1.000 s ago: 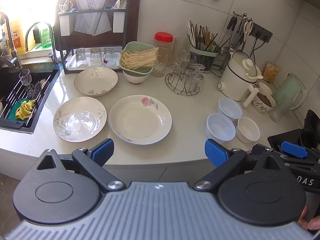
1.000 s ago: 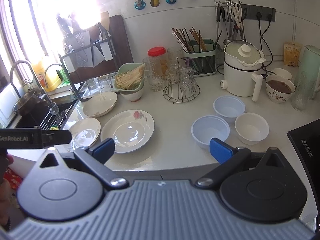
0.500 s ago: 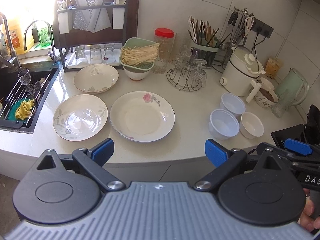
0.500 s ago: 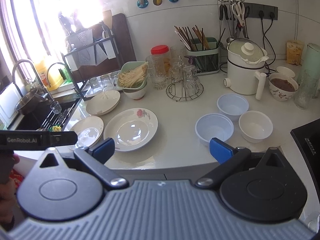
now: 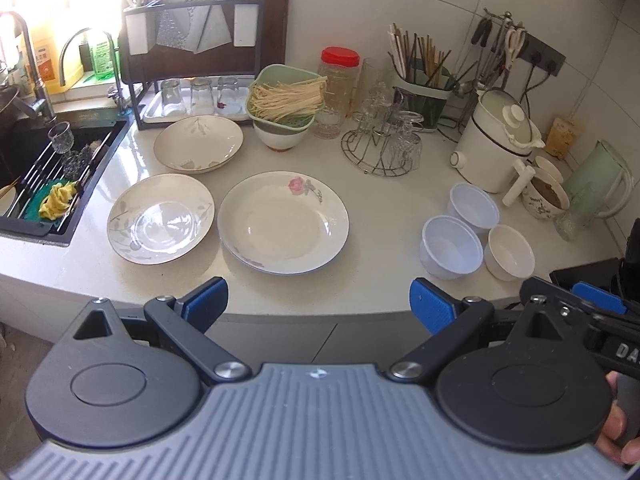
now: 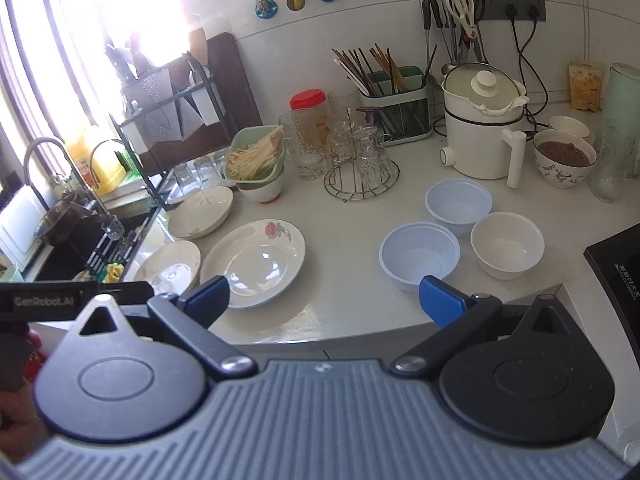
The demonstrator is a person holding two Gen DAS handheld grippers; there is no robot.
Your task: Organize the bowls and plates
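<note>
Three plates lie on the white counter: a large rose-patterned plate, a leaf-patterned plate to its left, and a deeper plate behind. At the right stand two pale blue bowls and a white bowl; the right wrist view shows these bowls too. My left gripper hangs open off the counter's front edge, empty. My right gripper is open and empty too, just before the edge.
A sink with a rack lies at the left. Behind the plates are a dish rack, a green strainer of noodles on a bowl, a glass stand, a chopstick holder, a white cooker and a black stove.
Both grippers have drifted slightly forward and up over the counter's edge, so the dishes sit a little lower in view. Both stay open and nothing on the counter has moved.
</note>
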